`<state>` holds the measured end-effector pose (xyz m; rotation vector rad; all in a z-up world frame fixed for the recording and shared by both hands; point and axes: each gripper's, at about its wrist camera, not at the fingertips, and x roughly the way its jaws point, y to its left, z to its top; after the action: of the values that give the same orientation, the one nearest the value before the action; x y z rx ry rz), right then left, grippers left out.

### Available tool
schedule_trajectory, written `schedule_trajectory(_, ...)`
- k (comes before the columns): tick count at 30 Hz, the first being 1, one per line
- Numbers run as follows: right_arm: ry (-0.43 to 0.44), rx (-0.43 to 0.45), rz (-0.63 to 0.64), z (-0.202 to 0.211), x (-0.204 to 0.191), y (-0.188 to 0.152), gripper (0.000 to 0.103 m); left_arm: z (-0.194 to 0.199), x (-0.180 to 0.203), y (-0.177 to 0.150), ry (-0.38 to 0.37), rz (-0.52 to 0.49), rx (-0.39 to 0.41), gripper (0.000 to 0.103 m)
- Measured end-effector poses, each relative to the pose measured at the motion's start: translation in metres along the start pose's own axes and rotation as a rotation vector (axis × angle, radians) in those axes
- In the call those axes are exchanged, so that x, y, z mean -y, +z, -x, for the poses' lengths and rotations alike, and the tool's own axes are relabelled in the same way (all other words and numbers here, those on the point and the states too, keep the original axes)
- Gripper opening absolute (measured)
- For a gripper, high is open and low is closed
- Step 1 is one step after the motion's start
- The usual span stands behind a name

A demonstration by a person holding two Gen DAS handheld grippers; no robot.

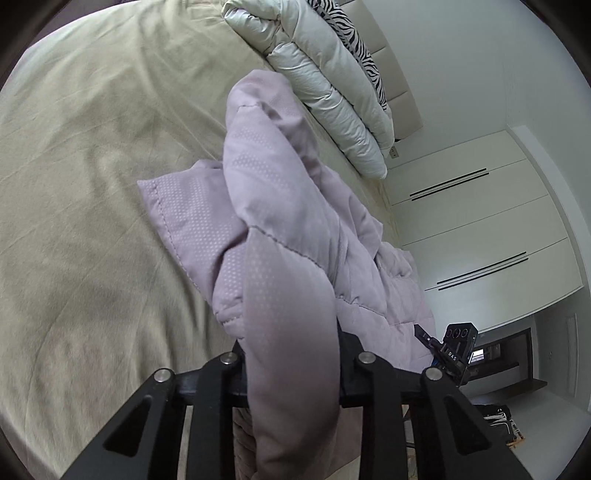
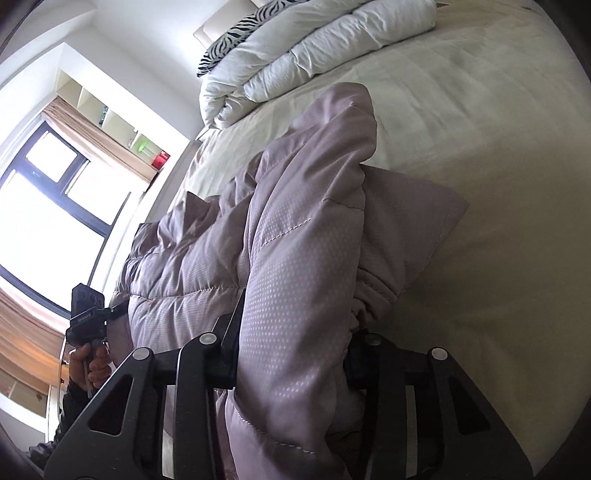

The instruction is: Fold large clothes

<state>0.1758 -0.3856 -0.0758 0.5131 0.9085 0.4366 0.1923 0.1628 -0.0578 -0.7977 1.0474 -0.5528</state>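
A lilac quilted puffer jacket (image 1: pixel 280 206) lies bunched on the beige bed sheet (image 1: pixel 92 166) near the bed's edge. My left gripper (image 1: pixel 291 354) is shut on a thick fold of the jacket, which drapes over its jaws and hides the fingertips. In the right wrist view the same jacket (image 2: pixel 295 240) runs forward from my right gripper (image 2: pixel 295 354), which is shut on another fold of it. Each view shows the other gripper at the jacket's far edge: the right one (image 1: pixel 454 350) and the left one (image 2: pixel 86 317), held in a hand.
A folded white duvet (image 1: pixel 325 81) and a zebra-print pillow (image 1: pixel 347 33) lie at the head of the bed. White wardrobe doors (image 1: pixel 480 221) stand beyond the bed's edge. A large window (image 2: pixel 48 206) with curtains and shelves sits on the other side.
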Motion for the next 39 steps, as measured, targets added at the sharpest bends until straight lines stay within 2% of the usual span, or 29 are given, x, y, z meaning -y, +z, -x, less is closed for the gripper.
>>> schedule_trajectory(4, 0.054, 0.001, 0.005, 0.022, -0.021, -0.023, 0.036, 0.035, 0.006, -0.031, -0.013, -0.015, 0.008, 0.030)
schedule_trajectory(7, 0.083, 0.000, 0.016, 0.032, -0.027, -0.048, 0.036, 0.052, 0.002, -0.054, 0.011, -0.035, 0.001, 0.030)
schedule_trajectory(10, 0.098, -0.014, -0.010, 0.027, -0.021, -0.069, 0.036, 0.051, -0.016, -0.072, 0.026, -0.013, -0.012, 0.030)
schedule_trajectory(13, 0.079, -0.040, -0.070, 0.011, 0.003, -0.092, 0.036, 0.040, -0.044, -0.083, 0.046, 0.050, -0.021, 0.035)
schedule_trajectory(16, 0.081, -0.060, -0.171, -0.006, 0.038, -0.109, 0.051, 0.034, -0.062, -0.086, 0.019, 0.104, -0.010, 0.046)
schedule_trajectory(20, 0.085, -0.040, -0.247, -0.012, 0.052, -0.117, 0.069, 0.037, -0.060, -0.092, 0.060, 0.092, 0.006, 0.053)
schedule_trajectory(24, 0.058, -0.007, -0.287, 0.000, 0.055, -0.118, 0.070, 0.050, -0.042, -0.094, 0.138, 0.059, 0.051, 0.054)
schedule_trajectory(26, 0.013, 0.033, -0.270, 0.022, 0.059, -0.122, 0.070, 0.067, -0.027, -0.099, 0.209, -0.005, 0.102, 0.060)
schedule_trajectory(27, -0.032, 0.062, -0.247, 0.037, 0.057, -0.125, 0.070, 0.078, -0.017, -0.103, 0.251, -0.045, 0.137, 0.062)
schedule_trajectory(30, -0.160, 0.170, -0.164, 0.086, 0.041, -0.130, 0.070, 0.107, 0.023, -0.117, 0.384, -0.201, 0.268, 0.076)
schedule_trajectory(32, -0.263, 0.254, -0.096, 0.113, 0.019, -0.134, 0.070, 0.127, 0.053, -0.130, 0.477, -0.304, 0.372, 0.094)
schedule_trajectory(34, -0.356, 0.323, 0.008, 0.133, -0.011, -0.135, 0.071, 0.142, 0.086, -0.144, 0.545, -0.404, 0.492, 0.103)
schedule_trajectory(35, -0.393, 0.358, 0.064, 0.140, -0.029, -0.137, 0.074, 0.150, 0.101, -0.152, 0.571, -0.445, 0.549, 0.103)
schedule_trajectory(37, -0.447, 0.423, 0.153, 0.154, -0.063, -0.140, 0.087, 0.157, 0.131, -0.164, 0.650, -0.488, 0.646, 0.103)
schedule_trajectory(38, -0.457, 0.461, 0.187, 0.159, -0.081, -0.140, 0.095, 0.160, 0.145, -0.171, 0.688, -0.503, 0.689, 0.103)
schedule_trajectory(39, -0.456, 0.499, 0.212, 0.164, -0.097, -0.142, 0.099, 0.162, 0.158, -0.178, 0.736, -0.518, 0.731, 0.103)
